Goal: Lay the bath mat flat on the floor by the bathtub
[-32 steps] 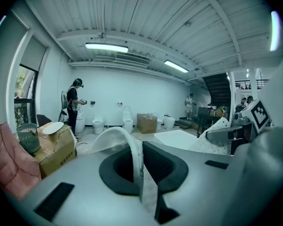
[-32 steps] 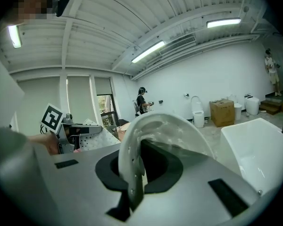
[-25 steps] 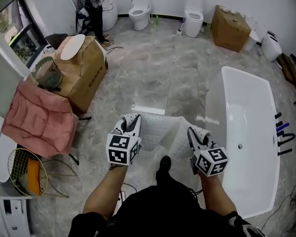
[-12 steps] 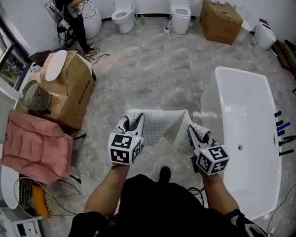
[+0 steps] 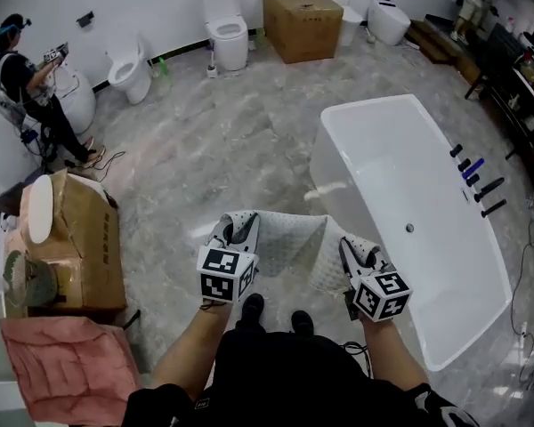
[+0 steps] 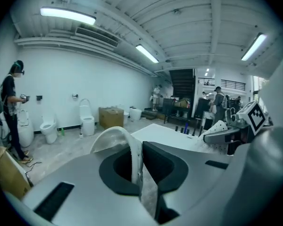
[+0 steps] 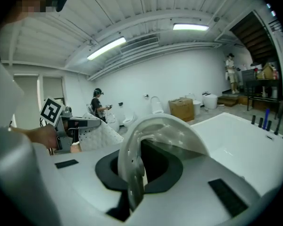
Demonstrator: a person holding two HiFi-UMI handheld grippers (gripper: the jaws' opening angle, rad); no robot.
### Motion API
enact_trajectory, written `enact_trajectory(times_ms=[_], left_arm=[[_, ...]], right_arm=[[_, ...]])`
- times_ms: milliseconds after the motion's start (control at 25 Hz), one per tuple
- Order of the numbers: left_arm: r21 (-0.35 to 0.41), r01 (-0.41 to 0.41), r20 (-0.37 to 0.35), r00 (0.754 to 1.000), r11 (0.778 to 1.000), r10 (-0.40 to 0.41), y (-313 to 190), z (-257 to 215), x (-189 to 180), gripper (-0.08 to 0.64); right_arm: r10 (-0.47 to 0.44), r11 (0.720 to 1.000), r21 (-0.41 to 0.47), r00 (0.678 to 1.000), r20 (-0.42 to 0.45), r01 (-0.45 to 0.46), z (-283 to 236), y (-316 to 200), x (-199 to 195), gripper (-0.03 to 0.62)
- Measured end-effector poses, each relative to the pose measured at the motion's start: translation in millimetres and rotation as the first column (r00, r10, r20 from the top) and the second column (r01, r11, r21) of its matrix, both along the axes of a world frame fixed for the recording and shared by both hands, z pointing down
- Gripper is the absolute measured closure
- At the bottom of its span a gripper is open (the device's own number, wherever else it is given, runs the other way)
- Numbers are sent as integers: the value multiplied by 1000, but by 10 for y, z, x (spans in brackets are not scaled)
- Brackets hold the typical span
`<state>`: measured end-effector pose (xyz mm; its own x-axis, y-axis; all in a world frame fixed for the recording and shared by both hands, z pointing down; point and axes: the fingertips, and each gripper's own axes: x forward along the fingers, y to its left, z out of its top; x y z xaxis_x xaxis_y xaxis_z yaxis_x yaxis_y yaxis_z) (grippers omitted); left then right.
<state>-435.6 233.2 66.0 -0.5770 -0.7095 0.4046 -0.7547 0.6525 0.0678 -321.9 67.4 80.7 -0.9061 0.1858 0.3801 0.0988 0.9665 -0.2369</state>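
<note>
A white perforated bath mat (image 5: pixel 285 241) hangs in the air between my two grippers, sagging in the middle above the grey marble floor. My left gripper (image 5: pixel 237 232) is shut on the mat's left corner, and the mat's edge (image 6: pixel 114 138) curls up out of its jaws (image 6: pixel 140 167). My right gripper (image 5: pixel 357 253) is shut on the right corner, where the mat (image 7: pixel 156 132) arches over its jaws (image 7: pixel 136 174). The white bathtub (image 5: pixel 409 207) lies just right of the mat, its near left rim beside the right gripper.
A cardboard box (image 5: pixel 82 249) and a pink cloth (image 5: pixel 67 374) stand at the left. Toilets (image 5: pixel 226 28) and another box (image 5: pixel 303 12) line the far wall. A person (image 5: pixel 25 85) stands at the far left. Black taps (image 5: pixel 473 174) edge the tub's right side.
The view has swung round, so the bathtub now lies nearer and at a slant. Both grippers keep hold of the mat, which has shifted a little toward the tub.
</note>
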Motion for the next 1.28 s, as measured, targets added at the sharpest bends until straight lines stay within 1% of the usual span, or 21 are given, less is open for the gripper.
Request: enact_trajectory(times_ms=[80,160,240,280,360,440,560,640,760,920,1000,1040,1160,1280], left_arm=[[-3,-82,-8,997,997,82,-129,53,-135,537],[1,-156,-13,988,988,156,-260,89,-247,537],[11,-227,-19,974,974,227,-400,125,-300,537],[13,-265,-22,964,964,266,-467,151,-294,537],[10,-352,-26,936,936,352,-586,211,-234,537],[1,-434,-35,901,901,433,-718,270,-160,537],[4,-511,-67,857,859,510,-970,330,-9,537],[8,-560,-78,826,829,559,-1196,340,247,537],[2,-641,-74,765,767,640,-1565,318,729,537],[1,-726,-71,686,687,725,-1975,311,1366,537],[-3,-753,-79,656,658,751,-2132,349,1703,537],[-1,-761,-84,646,648,759,-2186,363,1870,537],[-7,-783,-89,620,622,780,-2329,391,2269,537],[-20,-798,-99,601,602,793,-2453,434,2547,537]], right_arm=[[93,996,-11,996,5,-93,-33,-63,-45,572],[172,985,-9,985,9,-172,-48,-114,-40,572],[255,967,0,967,8,-255,-31,-184,43,572],[301,954,3,954,8,-301,-14,-221,113,572],[395,919,8,919,4,-395,20,-271,293,572],[476,879,13,879,1,-476,26,-298,492,572],[560,829,17,829,-3,-560,4,-339,831,572],[613,790,7,790,-14,-613,30,-429,1185,572],[698,715,-22,715,-38,-699,109,-562,1782,572],[762,646,-17,646,-39,-763,128,-693,2446,572],[788,613,-32,614,-43,-789,169,-760,2779,572],[795,603,-35,604,-48,-797,191,-781,2935,572],[808,586,-37,587,-55,-810,229,-872,3288,572],[811,579,-47,581,-63,-814,268,-941,3533,572]])
